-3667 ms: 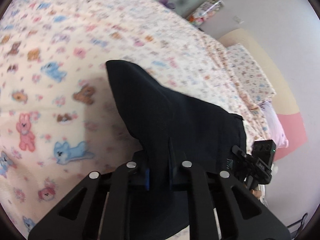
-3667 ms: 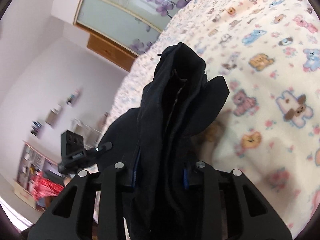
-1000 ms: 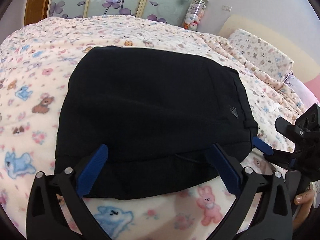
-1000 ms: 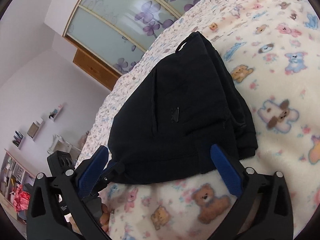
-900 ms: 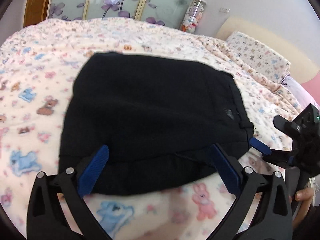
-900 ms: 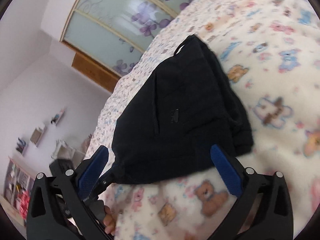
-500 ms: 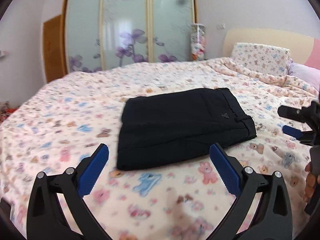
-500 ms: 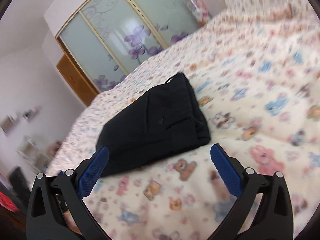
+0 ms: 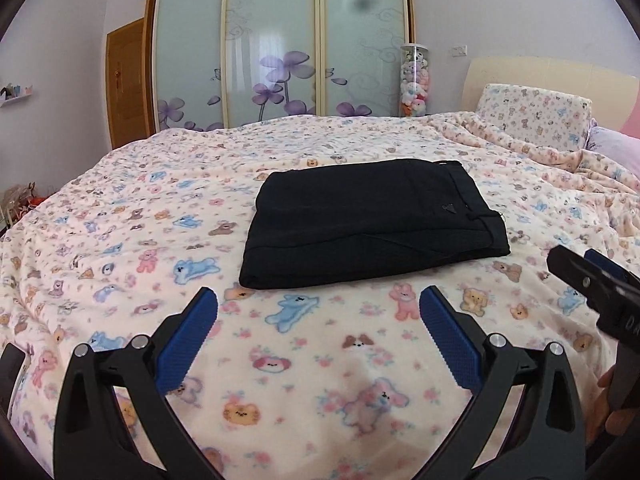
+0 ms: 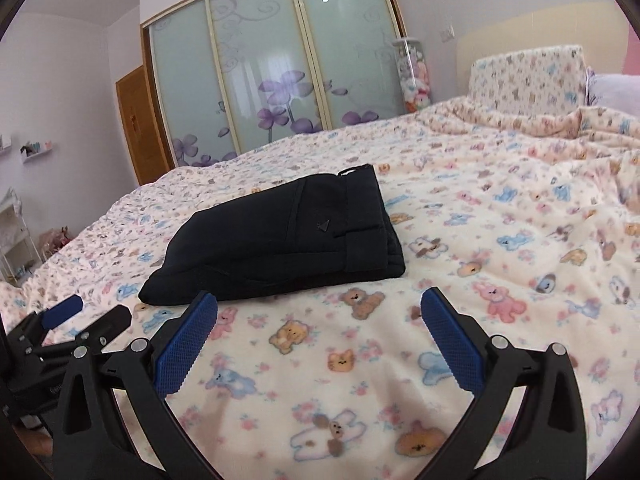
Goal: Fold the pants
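Claws [image 9: 319, 328] withdrawn, pants [image 9: 372, 222] ahead

I'm in a bedroom at home: a wide bed [image 9: 120, 240] under a teddy-bear blanket [image 10: 500, 208], matching pillow [image 9: 532, 116] against the headboard [image 9: 560, 72], frosted sliding wardrobe doors [image 9: 276, 48] with purple flowers, a tube of soft toys [image 9: 414, 80] beside them.

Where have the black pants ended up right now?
The black pants lie folded flat on the teddy-print blanket, mid-bed, ahead of both open grippers. In the left wrist view they sit centre frame, with the mirrored wardrobe behind.
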The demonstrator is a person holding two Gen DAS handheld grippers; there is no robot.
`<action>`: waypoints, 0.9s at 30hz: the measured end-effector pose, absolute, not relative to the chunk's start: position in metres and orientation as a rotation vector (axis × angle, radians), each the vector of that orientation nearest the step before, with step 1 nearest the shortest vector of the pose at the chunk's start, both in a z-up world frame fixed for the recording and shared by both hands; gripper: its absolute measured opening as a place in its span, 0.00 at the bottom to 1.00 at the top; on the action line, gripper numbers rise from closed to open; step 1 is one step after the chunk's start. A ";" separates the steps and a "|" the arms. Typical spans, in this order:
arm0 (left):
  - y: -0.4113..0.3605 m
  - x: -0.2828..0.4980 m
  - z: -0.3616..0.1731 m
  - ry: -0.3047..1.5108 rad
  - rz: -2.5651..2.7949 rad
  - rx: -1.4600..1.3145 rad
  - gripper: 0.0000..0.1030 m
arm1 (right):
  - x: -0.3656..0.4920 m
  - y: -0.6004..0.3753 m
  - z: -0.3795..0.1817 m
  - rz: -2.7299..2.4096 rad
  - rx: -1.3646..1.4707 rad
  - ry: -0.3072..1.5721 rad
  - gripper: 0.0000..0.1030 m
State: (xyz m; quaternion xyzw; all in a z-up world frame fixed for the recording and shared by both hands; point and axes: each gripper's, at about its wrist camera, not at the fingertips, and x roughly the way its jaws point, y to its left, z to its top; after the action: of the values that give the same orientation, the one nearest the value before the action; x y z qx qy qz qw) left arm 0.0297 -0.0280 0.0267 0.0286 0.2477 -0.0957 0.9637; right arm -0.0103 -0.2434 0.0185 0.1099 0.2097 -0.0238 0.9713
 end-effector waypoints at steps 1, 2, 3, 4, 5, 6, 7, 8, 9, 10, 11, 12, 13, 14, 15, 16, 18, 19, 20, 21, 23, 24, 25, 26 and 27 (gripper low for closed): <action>-0.028 0.030 0.026 0.504 -0.188 0.059 0.98 | -0.011 -0.243 0.018 -0.053 0.218 0.421 0.99; -0.028 0.030 0.026 0.507 -0.180 0.059 0.98 | -0.012 -0.243 0.018 -0.058 0.216 0.420 0.99; -0.028 0.030 0.025 0.509 -0.173 0.057 0.98 | -0.012 -0.242 0.019 -0.064 0.212 0.418 0.99; -0.027 0.030 0.025 0.511 -0.164 0.054 0.98 | -0.013 -0.242 0.019 -0.068 0.209 0.415 0.99; -0.026 0.030 0.025 0.511 -0.153 0.051 0.98 | -0.014 -0.241 0.019 -0.071 0.205 0.409 0.99; -0.025 0.030 0.025 0.511 -0.149 0.049 0.98 | -0.016 -0.241 0.019 -0.073 0.200 0.401 0.99; -0.024 0.030 0.025 0.509 -0.144 0.046 0.98 | -0.017 -0.240 0.019 -0.074 0.193 0.391 0.99; -0.023 0.029 0.025 0.505 -0.142 0.043 0.98 | -0.018 -0.239 0.020 -0.073 0.188 0.386 0.99; -0.023 0.029 0.025 0.503 -0.141 0.041 0.98 | -0.019 -0.238 0.020 -0.073 0.181 0.380 0.99; -0.023 0.029 0.025 0.502 -0.137 0.042 0.98 | -0.019 -0.237 0.020 -0.072 0.174 0.378 0.99; -0.023 0.029 0.025 0.502 -0.132 0.043 0.98 | -0.019 -0.236 0.020 -0.070 0.168 0.377 0.99; -0.022 0.029 0.025 0.502 -0.131 0.044 0.98 | -0.020 -0.235 0.020 -0.070 0.161 0.376 0.99; -0.022 0.028 0.024 0.500 -0.129 0.044 0.98 | -0.020 -0.233 0.020 -0.069 0.152 0.374 0.99; -0.022 0.028 0.024 0.501 -0.127 0.046 0.98 | -0.020 -0.233 0.020 -0.069 0.148 0.372 0.99; -0.023 0.028 0.024 0.503 -0.124 0.049 0.98 | -0.021 -0.231 0.020 -0.067 0.139 0.371 0.99; -0.023 0.028 0.023 0.506 -0.118 0.054 0.98 | -0.021 -0.230 0.020 -0.064 0.131 0.372 0.99; -0.024 0.027 0.021 0.508 -0.115 0.059 0.98 | -0.020 -0.227 0.018 -0.059 0.114 0.384 0.99; -0.024 0.026 0.020 0.509 -0.114 0.061 0.98 | -0.019 -0.225 0.017 -0.058 0.104 0.394 0.99; -0.024 0.026 0.020 0.509 -0.116 0.064 0.98 | -0.018 -0.224 0.016 -0.058 0.098 0.403 0.99; -0.025 0.026 0.019 0.511 -0.113 0.067 0.98 | -0.015 -0.223 0.015 -0.059 0.091 0.420 0.99; -0.024 0.028 0.018 0.518 -0.114 0.065 0.98 | -0.011 -0.222 0.011 -0.060 0.092 0.447 0.99; -0.024 0.029 0.017 0.523 -0.113 0.065 0.98 | -0.010 -0.223 0.010 -0.061 0.101 0.460 0.99; -0.024 0.030 0.016 0.530 -0.113 0.063 0.98 | -0.009 -0.225 0.009 -0.061 0.110 0.466 0.99; -0.023 0.032 0.015 0.539 -0.119 0.060 0.98 | -0.008 -0.226 0.008 -0.059 0.120 0.471 0.99; -0.023 0.033 0.014 0.546 -0.123 0.059 0.98 | -0.007 -0.229 0.007 -0.053 0.138 0.482 0.99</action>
State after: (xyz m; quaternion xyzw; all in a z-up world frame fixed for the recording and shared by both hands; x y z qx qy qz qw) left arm 0.0328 -0.0234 0.0143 0.0289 0.2694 -0.0608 0.9607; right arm -0.0066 -0.2287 0.0066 0.0681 0.2386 -0.0261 0.9684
